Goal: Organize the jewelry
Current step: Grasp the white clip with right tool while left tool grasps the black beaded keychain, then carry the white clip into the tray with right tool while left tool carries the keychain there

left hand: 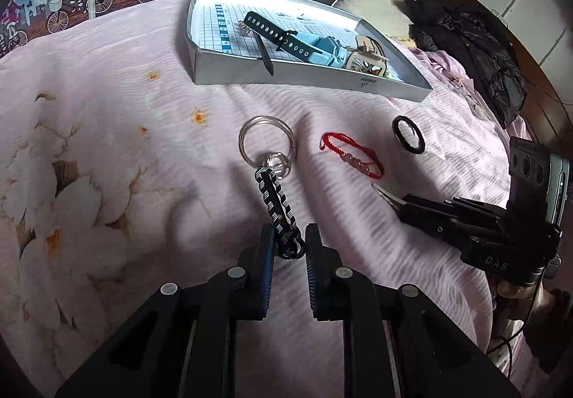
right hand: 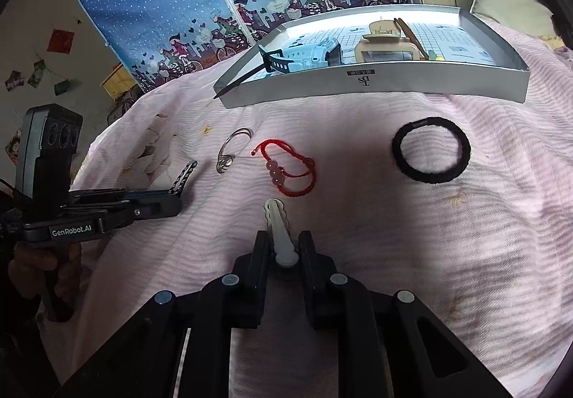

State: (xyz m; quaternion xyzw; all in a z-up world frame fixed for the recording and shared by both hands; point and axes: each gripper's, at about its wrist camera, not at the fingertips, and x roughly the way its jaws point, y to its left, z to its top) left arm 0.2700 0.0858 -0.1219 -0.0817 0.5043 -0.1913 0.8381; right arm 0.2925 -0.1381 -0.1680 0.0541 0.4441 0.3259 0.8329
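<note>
My left gripper is shut on the lower end of a black striped carabiner keychain. Its silver rings rest on the pink bedspread. In the right wrist view the left gripper is at the left, with the carabiner sticking up out of it. My right gripper is shut on a white wavy hair clip, whose tip points at a red cord bracelet. A black hair tie lies to the right. Behind them stands a silver tray holding a blue watch and a beige claw clip.
A black stick leans over the tray's front wall. Dark clothes and a pillow lie at the far right of the bed. A blue cartoon wardrobe cover stands behind the bed. A hand holds the left gripper's handle.
</note>
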